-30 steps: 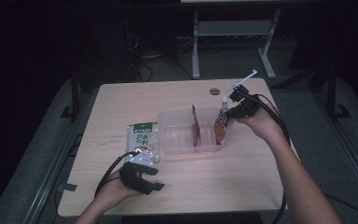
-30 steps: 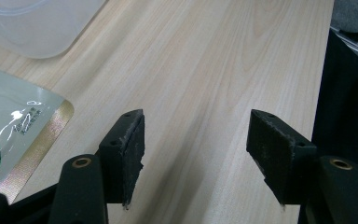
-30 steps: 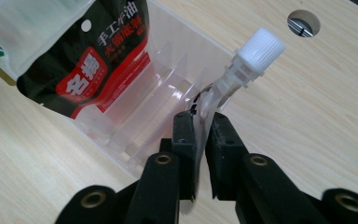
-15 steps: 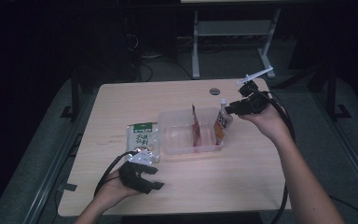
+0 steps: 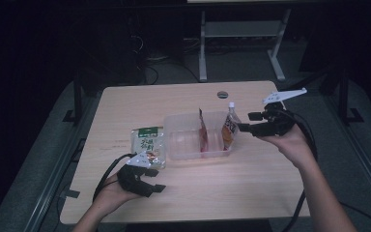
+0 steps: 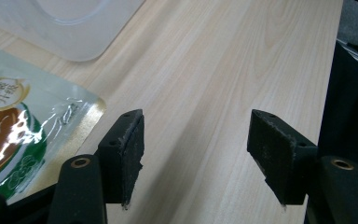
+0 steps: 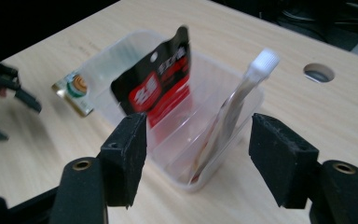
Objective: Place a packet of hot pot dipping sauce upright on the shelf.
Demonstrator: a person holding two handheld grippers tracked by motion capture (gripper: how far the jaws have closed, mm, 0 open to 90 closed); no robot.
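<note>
Just ahead of the right claw [image 5: 244,128], jaws just opened and empty, the pouch [image 5: 229,131] leans in the bin [image 5: 174,145], probably dropped there.

The left claw [image 5: 157,181] is sitting low at the lower left of the high view, its jaws standing apart with nothing between them, the forearm coming in from the bottom edge. The right claw [image 5: 244,125] is hanging at the right of centre, pointing left; its jaws have just been opening and are gripping nothing.
</note>
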